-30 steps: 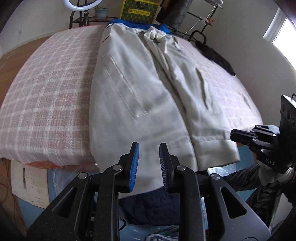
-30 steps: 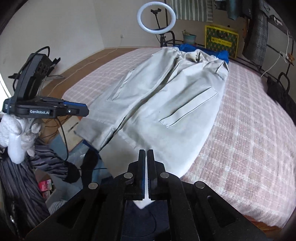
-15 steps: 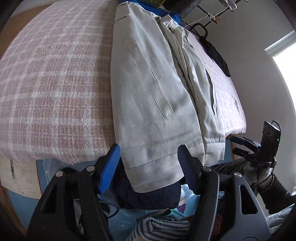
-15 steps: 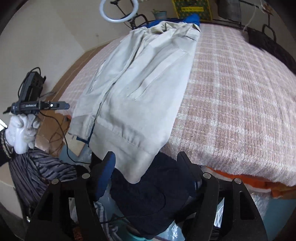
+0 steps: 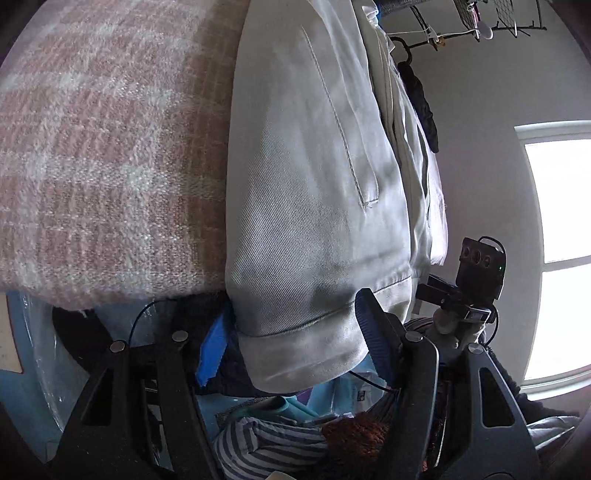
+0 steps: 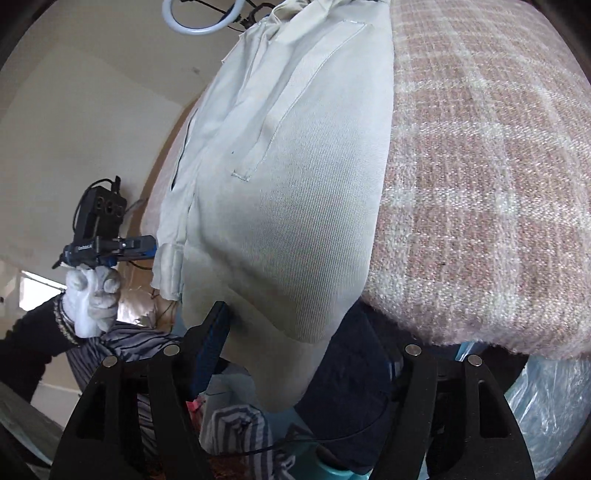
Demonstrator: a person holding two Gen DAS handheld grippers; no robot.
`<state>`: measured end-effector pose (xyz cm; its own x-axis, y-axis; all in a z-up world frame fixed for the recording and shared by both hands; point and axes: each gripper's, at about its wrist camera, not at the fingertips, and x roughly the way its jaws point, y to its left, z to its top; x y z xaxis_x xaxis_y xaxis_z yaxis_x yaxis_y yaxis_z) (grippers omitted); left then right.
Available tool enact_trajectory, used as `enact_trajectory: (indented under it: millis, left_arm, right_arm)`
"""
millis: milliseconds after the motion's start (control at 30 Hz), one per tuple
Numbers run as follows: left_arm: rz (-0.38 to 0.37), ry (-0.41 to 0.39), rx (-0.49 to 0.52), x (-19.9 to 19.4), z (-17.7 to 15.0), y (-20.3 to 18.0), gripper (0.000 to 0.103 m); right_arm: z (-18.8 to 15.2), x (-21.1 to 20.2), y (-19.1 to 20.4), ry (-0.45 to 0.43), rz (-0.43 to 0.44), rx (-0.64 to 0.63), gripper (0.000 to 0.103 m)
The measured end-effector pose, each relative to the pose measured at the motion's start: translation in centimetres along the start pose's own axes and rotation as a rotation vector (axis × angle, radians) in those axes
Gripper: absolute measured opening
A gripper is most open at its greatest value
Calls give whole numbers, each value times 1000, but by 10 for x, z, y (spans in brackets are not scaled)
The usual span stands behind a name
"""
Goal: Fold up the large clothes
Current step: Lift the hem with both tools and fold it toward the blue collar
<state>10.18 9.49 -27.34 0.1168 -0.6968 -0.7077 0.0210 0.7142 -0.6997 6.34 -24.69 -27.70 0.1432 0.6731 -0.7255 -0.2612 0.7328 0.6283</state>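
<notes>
- Pale beige twill: the trousers (image 5: pixel 317 206) lie lengthwise on the bed (image 5: pixel 103 155), and their hem ends hang over the bed's near edge.
- The bed wears a pink-and-white plaid cover, which reaches out on both sides of the trousers.
- In the left wrist view, the left gripper (image 5: pixel 291 339) sits just below the bed edge with its 2 fingers spread wide. A folded hem of 1 trouser leg hangs between them; the blue pads (image 5: pixel 212 350) stand at either side of the cloth and do not pinch it.
- In the right wrist view, the right gripper (image 6: pixel 310 354) also sits below the bed edge, fingers spread wide. The other hem hangs between them; the left pad is close against the cloth, while the right one is hidden behind dark fabric (image 6: pixel 351 384), so contact there cannot be told.
- That dark fabric hangs under the bed edge, behind the hems.
- Beside the bed, a white-gloved hand (image 6: pixel 92 295) holds the left gripper's handle, seen from the right wrist.
- Striped cloth (image 5: pixel 266 443) lies below the bed edge, under both grippers.
- A ring light (image 6: pixel 203 18) stands beyond the bed's far end.
- A window (image 5: pixel 561 240) is bright, off to the side of the bed.
</notes>
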Motion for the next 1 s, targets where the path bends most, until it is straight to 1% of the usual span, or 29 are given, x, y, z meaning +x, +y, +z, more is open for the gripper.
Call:
enact_trajectory:
  millis: [33, 100, 133, 200, 233, 267, 300, 333, 367, 467, 533, 600, 667, 767, 800, 1000]
  left_arm:
    - [0, 2, 3, 4, 1, 0, 66]
    - [-26, 17, -37, 13, 1, 5, 66]
    - [-49, 19, -60, 16, 1, 7, 66]
    - [-61, 15, -66, 18, 0, 6, 66]
    - [-61, 12, -58, 18, -2, 3, 66]
    - [-61, 10, -52, 18, -3, 0, 65]
    - [-55, 11, -46, 18, -6, -2, 64]
    - [-44, 11, -39, 18, -8, -5, 57]
    - [-45, 4, -37, 17, -9, -6, 51]
    - [-60, -19, -58, 10, -15, -9, 37]
    - [-68, -40, -58, 4, -19, -15, 33]
    - [-75, -61, -51, -1, -21, -22, 29]
    - [-73, -85, -24, -7, -23, -34, 25]
    - [-85, -127, -3, -19, -26, -49, 21]
    - [-90, -138, -1, -17, -16, -53, 21]
    - [-144, -242, 11, -42, 9, -83, 19]
  right_arm:
    - [1, 3, 0, 1, 13, 7, 70]
    - [3, 11, 0, 10, 55, 18, 70]
    - [3, 15, 1, 20, 69, 16, 67]
    - [2, 23, 7, 49, 101, -2, 61]
    - [1, 26, 11, 57, 92, -17, 54]
    - [0, 27, 14, 62, 88, -31, 43]
    - [-1, 29, 14, 70, 105, -29, 36]
    - [0, 29, 12, 75, 135, -6, 26]
    - [-1, 28, 11, 72, 162, 18, 21]
    - [-3, 21, 14, 64, 197, 28, 16]
    - [-5, 17, 22, 49, 217, 22, 15]
    - [-1, 17, 30, 31, 245, 38, 14]
    - [1, 11, 35, 12, 271, 54, 14]
    - [6, 1, 43, -23, 300, 52, 13]
    - [10, -4, 45, -35, 308, 50, 13]
    - [41, -26, 60, -108, 310, 47, 13]
